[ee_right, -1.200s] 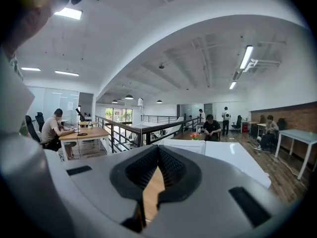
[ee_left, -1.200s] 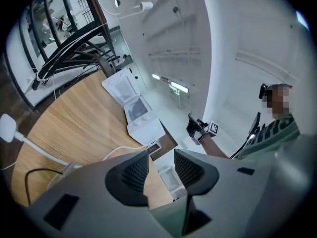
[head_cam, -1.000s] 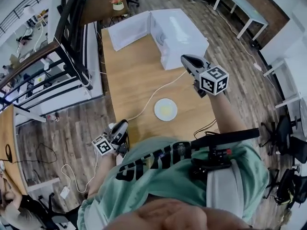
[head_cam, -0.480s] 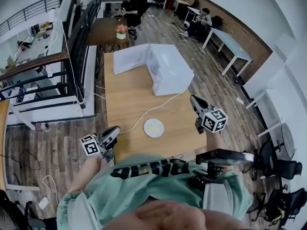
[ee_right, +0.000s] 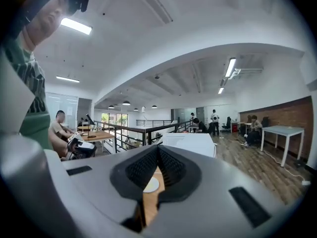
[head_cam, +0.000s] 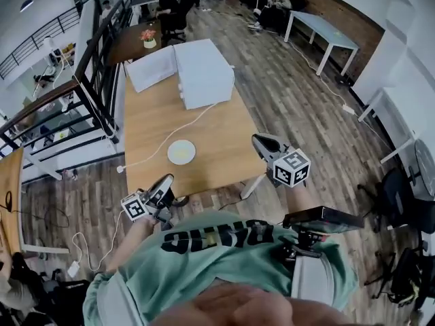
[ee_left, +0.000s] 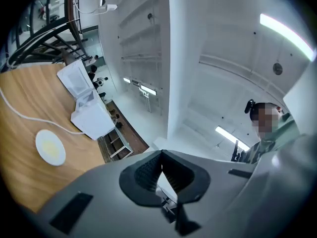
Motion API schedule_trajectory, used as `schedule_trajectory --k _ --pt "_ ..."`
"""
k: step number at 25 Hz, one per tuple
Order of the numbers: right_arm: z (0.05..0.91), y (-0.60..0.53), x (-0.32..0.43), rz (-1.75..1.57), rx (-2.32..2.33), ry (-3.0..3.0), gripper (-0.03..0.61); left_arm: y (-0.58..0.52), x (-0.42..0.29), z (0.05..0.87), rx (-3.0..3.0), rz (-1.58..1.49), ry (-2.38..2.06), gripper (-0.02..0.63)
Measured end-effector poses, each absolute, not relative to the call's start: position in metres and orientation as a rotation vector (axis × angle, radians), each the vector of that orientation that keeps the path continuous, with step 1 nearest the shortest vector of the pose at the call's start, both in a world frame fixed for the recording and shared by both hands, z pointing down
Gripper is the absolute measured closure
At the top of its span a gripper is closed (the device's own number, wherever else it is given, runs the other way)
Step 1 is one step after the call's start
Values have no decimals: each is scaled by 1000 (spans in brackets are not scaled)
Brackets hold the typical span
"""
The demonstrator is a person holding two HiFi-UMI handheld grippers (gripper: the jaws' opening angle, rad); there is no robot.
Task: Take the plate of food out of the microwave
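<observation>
Head view, plate: the plate of food (head_cam: 181, 152) is seen lying on the counter (head_cam: 224, 151), out of the microwave (head_cam: 204, 70) and well apart from it; the microwave door (head_cam: 151, 68) is left open.
Head view, change: against a second ago, the counter is seen farther off, and the left gripper (head_cam: 165, 182) and right gripper (head_cam: 262, 141) are drawn back to its near edge, close to the body.
Left gripper view, fingers: the fingers (ee_left: 148, 170) are pressed together with nothing pinched; the plate (ee_left: 50, 147) and microwave (ee_left: 91, 115) are seen far off at the left.
Right gripper view, fingers: the fingers (ee_right: 143, 167) are likewise pressed together on nothing; the plate (ee_right: 151, 184) is glimpsed below the tips, on the counter.
Task meaning: the removal is judged done; only the open door is left unattended.
</observation>
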State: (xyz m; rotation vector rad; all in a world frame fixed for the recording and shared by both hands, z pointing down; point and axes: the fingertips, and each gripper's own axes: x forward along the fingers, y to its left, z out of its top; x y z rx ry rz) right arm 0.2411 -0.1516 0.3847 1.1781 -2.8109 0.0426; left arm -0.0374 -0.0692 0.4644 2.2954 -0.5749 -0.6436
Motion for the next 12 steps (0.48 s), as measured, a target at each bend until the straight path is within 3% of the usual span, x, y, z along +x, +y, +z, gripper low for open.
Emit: schedule_trajectory --k 4,12 --pt "407 -98 291 96 1097 -2816 574 8 15 467 2290 -530 -661 607" --pt "396 -64 271 72 1063 -2872 574 53 -18 451 2324 -579 -767 607"
